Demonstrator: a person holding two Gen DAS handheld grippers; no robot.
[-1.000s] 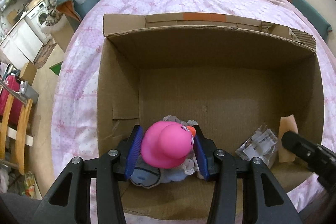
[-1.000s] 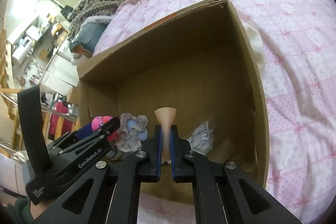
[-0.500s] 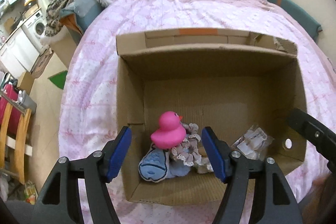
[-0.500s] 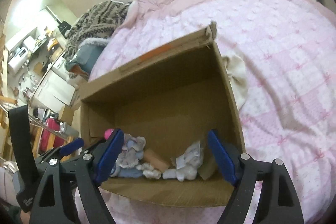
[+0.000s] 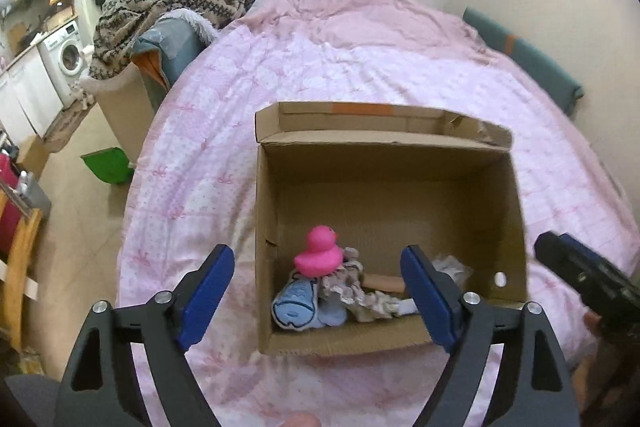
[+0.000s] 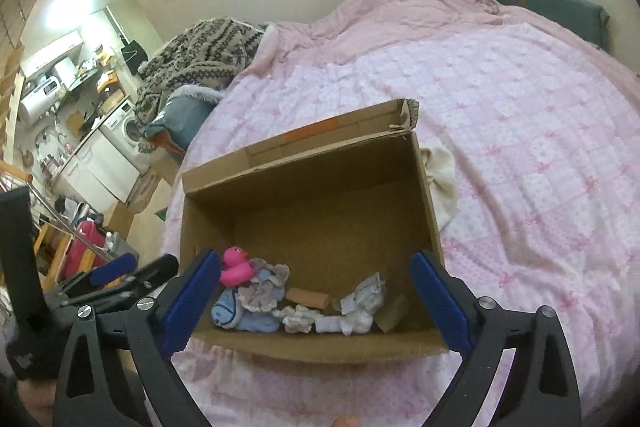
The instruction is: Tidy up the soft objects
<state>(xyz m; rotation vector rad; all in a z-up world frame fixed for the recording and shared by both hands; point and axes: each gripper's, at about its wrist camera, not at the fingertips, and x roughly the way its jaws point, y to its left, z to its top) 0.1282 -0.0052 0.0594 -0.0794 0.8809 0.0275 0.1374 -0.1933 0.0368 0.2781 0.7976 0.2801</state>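
Left tool (image 5: 320, 297): jaws spread wide, holding nothing, raised over the near edge of the cardboard box (image 5: 516, 211). Its blue pads (image 5: 206, 291) flank the box's near-left portion.

Cardboard box: open-topped, resting on the pink bed cover (image 5: 224, 155), near the bed's left edge. All contents lie along the near wall.

Contents, left to right:
- Pink rubber duck (image 6: 237, 267), near-left corner, upright, seated on top of the soft items beneath it.
- Light blue plush (image 6: 230, 313), directly below the duck, against the near wall.
- Frilled grey-lilac fabric piece (image 6: 266, 289), touching the duck and overlapping the plush.
- Tan cylindrical item (image 6: 308, 298), lying on its side about mid-box.
- Small cream fabric clump (image 6: 298, 319), in front of the tan item.
- Crumpled clear packet with white paper (image 6: 366, 297), right of centre.
- Tan flat piece (image 6: 394, 313), leaning in the near-right corner.

Right tool (image 6: 314, 301): jaws spread wide, empty, raised over the box's near wall.

Cream cloth (image 6: 442, 183): on the bed cover, touching the outside of the box's right wall.
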